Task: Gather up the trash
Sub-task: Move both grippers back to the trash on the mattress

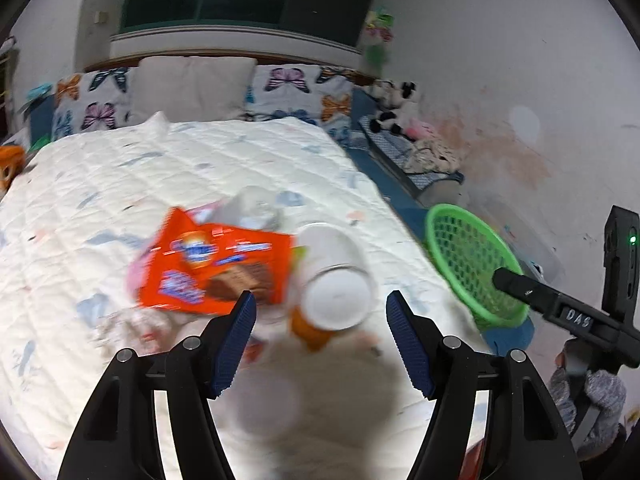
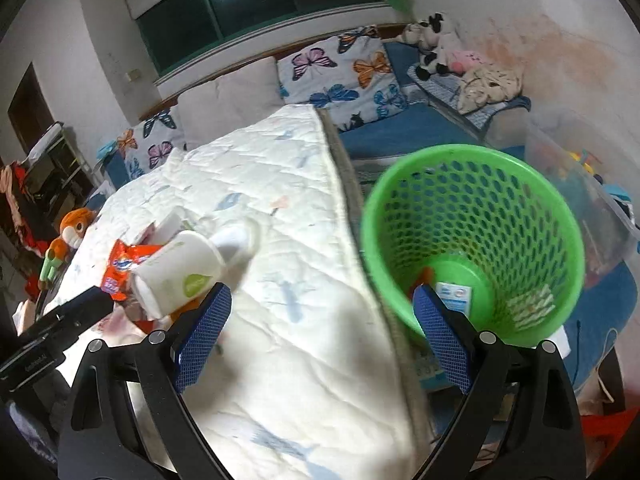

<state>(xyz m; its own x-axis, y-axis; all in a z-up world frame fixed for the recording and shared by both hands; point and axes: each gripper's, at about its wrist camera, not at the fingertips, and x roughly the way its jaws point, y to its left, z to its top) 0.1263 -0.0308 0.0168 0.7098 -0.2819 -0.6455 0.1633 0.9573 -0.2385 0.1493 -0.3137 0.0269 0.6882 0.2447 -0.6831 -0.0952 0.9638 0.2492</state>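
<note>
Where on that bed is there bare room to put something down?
Bare quilt lies between the trash pile and the bed edge beside the green basket, and toward the pillows. It is crowded around the orange wrapper and white cup.

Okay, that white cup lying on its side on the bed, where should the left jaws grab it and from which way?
Probably across the round side wall of the white cup, near its middle. It lies tipped over on the quilt, one circular end facing the left gripper, so come down from above with one jaw on each side of the wall. The orange snack packet crowds its left side.
</note>
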